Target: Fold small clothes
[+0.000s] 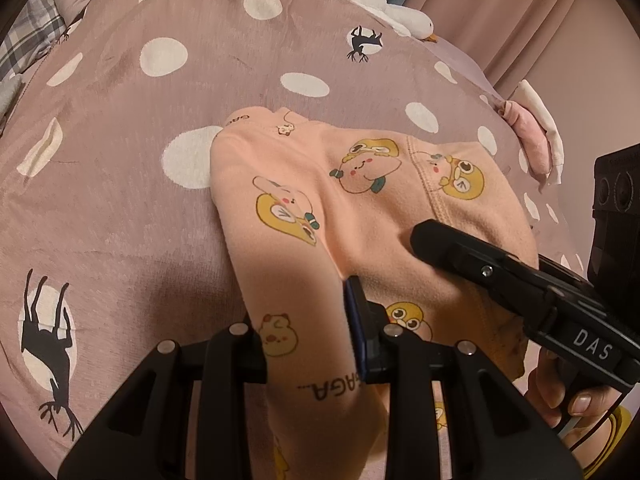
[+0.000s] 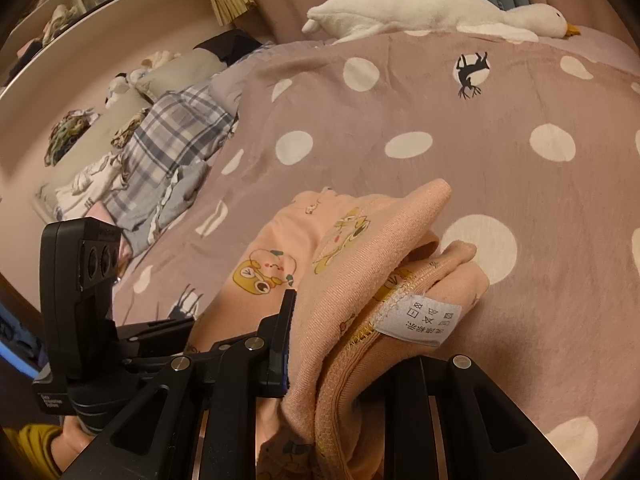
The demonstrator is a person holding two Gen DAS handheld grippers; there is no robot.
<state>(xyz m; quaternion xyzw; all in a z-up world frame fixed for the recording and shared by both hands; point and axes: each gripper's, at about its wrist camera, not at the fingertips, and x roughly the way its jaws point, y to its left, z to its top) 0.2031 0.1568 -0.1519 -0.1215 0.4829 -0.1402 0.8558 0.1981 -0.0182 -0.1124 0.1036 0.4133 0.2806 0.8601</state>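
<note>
A small peach garment with cartoon prints (image 1: pixel 360 200) lies partly folded on the pink dotted bedspread (image 1: pixel 120 200). My left gripper (image 1: pixel 316 340) is shut on a raised fold of it at the near edge; only its right finger (image 1: pixel 358 320) shows, the left one is under the cloth. My right gripper (image 2: pixel 332 344) is shut on the garment's waistband edge (image 2: pixel 360 280), with a white care label (image 2: pixel 424 316) hanging out. The right gripper also shows in the left wrist view (image 1: pixel 424 236), resting on the cloth.
A white plush goose (image 2: pixel 420 8) lies at the bed's far edge. Plaid bedding and crumpled clothes (image 2: pixel 160 148) pile up at the left. A pink and white folded item (image 1: pixel 536 136) sits at the bed's right edge. Curtains (image 1: pixel 520 12) hang behind.
</note>
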